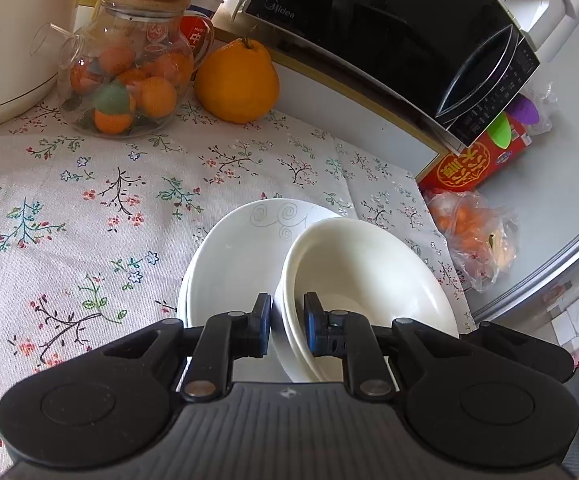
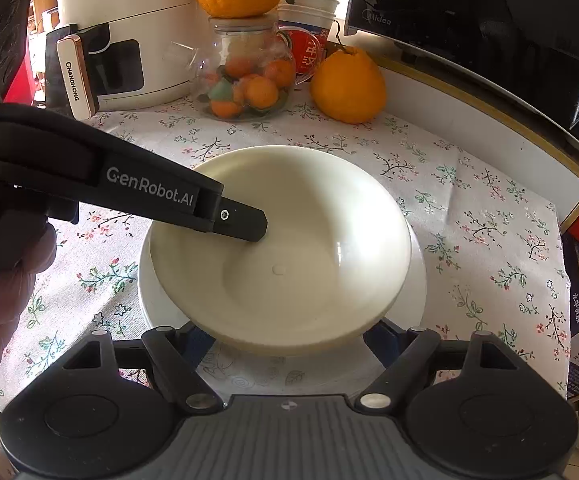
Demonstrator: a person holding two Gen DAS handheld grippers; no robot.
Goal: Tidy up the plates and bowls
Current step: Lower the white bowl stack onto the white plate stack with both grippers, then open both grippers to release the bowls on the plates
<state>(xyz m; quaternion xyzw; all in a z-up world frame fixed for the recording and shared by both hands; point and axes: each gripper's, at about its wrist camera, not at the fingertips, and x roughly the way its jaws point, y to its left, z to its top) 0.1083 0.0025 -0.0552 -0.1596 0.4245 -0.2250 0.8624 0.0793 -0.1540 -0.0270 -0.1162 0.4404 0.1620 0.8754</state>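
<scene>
A small stack of cream bowls [image 1: 369,264] hangs tilted over a white plate with grey swirls [image 1: 241,248] on the floral tablecloth. My left gripper [image 1: 287,320] is shut on the stack's near rim, one blue pad inside and one outside. In the right wrist view it [image 2: 245,228] reaches in from the left and dips into the top bowl [image 2: 313,240]. My right gripper [image 2: 285,340] has its jaws set wide, and both fingertips are hidden under the bowl's near edge, above the plate [image 2: 281,376]. Whether its pads press on anything is hidden.
Behind the plate stand a large orange fruit [image 2: 347,84], a glass jar of small oranges [image 2: 245,80] with another fruit on top, a white air fryer [image 2: 125,32] and a black microwave [image 1: 389,36]. A plastic bag of oranges [image 1: 473,232] and a red box [image 1: 473,164] lie past the table's right edge.
</scene>
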